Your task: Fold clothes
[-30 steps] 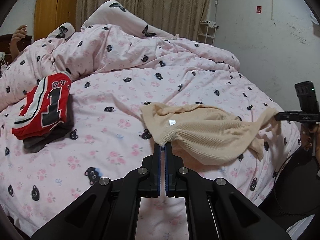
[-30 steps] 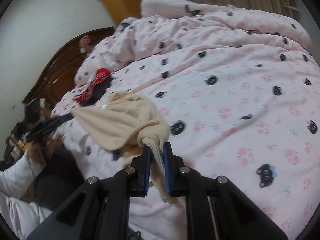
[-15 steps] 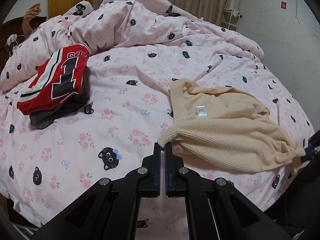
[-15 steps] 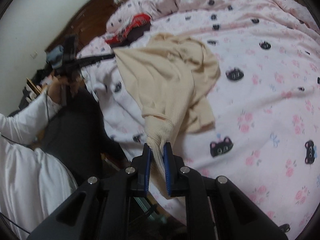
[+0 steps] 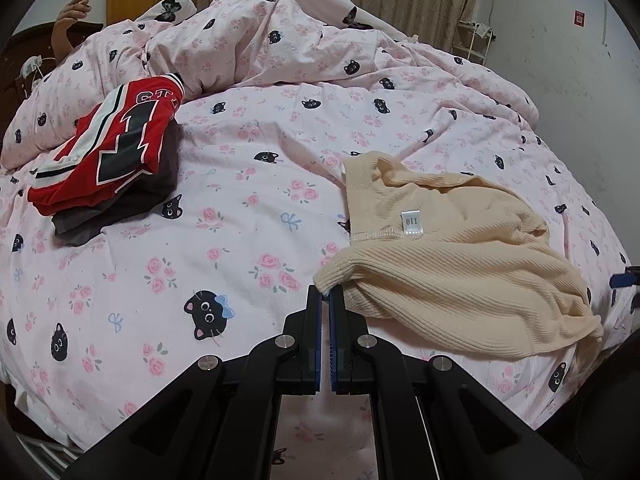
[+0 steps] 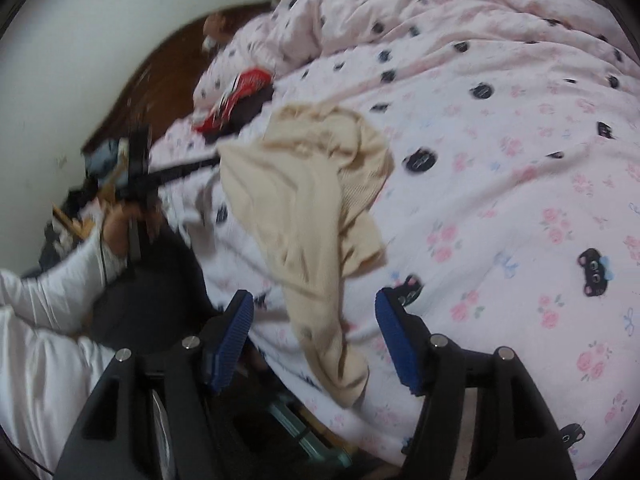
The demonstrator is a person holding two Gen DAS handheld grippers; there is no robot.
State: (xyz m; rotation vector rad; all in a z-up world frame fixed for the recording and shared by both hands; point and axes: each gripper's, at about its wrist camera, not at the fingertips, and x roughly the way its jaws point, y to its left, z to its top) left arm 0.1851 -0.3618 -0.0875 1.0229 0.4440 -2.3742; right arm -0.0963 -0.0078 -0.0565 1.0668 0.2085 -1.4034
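Observation:
A cream ribbed sweater (image 5: 452,264) lies crumpled on the pink cat-print bed (image 5: 224,240), its white size label facing up. My left gripper (image 5: 329,294) is shut on the sweater's near-left corner at the bed's front. In the right wrist view the same sweater (image 6: 304,184) trails over the bed's edge, and its end hangs loose between the blue pads of my right gripper (image 6: 314,306), whose jaws are opening and no longer press on it. The left gripper (image 6: 180,170) shows there too, held by a hand in a white sleeve.
A folded red jersey on a dark garment (image 5: 112,156) sits at the bed's left. A rumpled duvet (image 5: 304,40) heaps along the back. Another person's hand (image 5: 70,20) rises by the dark headboard. Wall, curtain and a wire rack (image 5: 472,40) stand at the right.
The sweater came down from hanging between both grippers to lying on the bed. My right gripper's jaws spread apart and released the sweater's end. My left gripper sank toward the bed, still clamped.

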